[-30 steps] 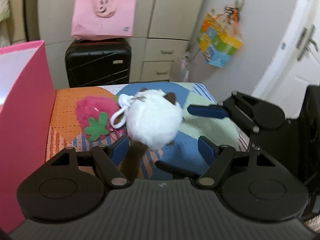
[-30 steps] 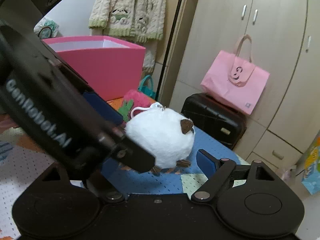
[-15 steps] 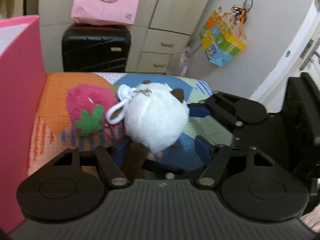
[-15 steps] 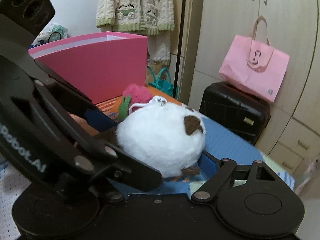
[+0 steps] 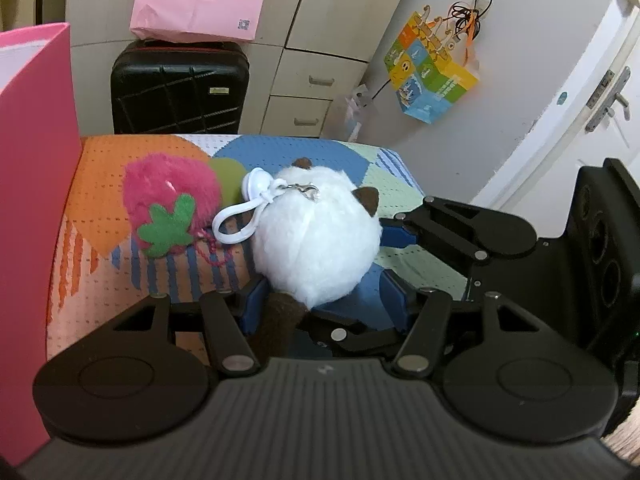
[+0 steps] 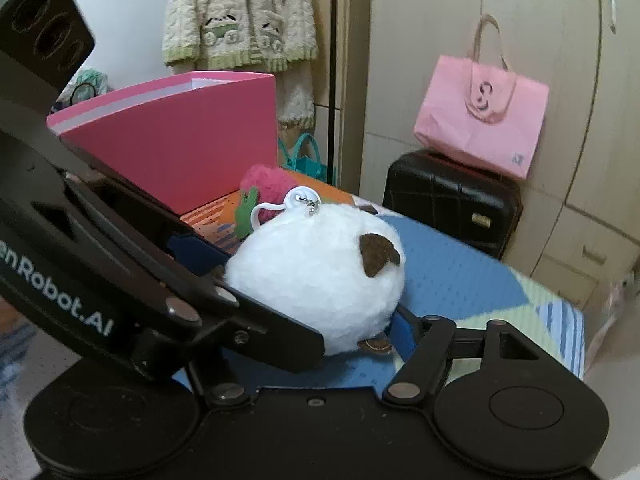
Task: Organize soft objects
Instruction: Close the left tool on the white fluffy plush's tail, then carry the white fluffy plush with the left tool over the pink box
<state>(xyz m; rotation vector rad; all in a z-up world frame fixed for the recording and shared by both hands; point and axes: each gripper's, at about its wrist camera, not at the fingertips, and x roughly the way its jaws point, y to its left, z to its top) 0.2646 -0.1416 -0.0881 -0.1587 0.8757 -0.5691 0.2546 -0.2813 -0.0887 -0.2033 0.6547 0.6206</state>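
Blue-padded fingers of the left gripper (image 5: 326, 300) stand spread apart on either side of the lower end of a round white plush (image 5: 316, 240), its brown tail reaching back between them; whether the pads touch the fur cannot be told. The right gripper (image 6: 304, 308) also has its jaws parted, with one blue pad just beside the plush's underside and the other side hidden behind the left tool's body. The plush sits on a patchwork blanket (image 5: 100, 208). A pink strawberry plush (image 5: 168, 208) lies beside the white plush, touching its white key loop (image 5: 236, 224). Beyond the strawberry stands a tall pink box (image 6: 180, 140).
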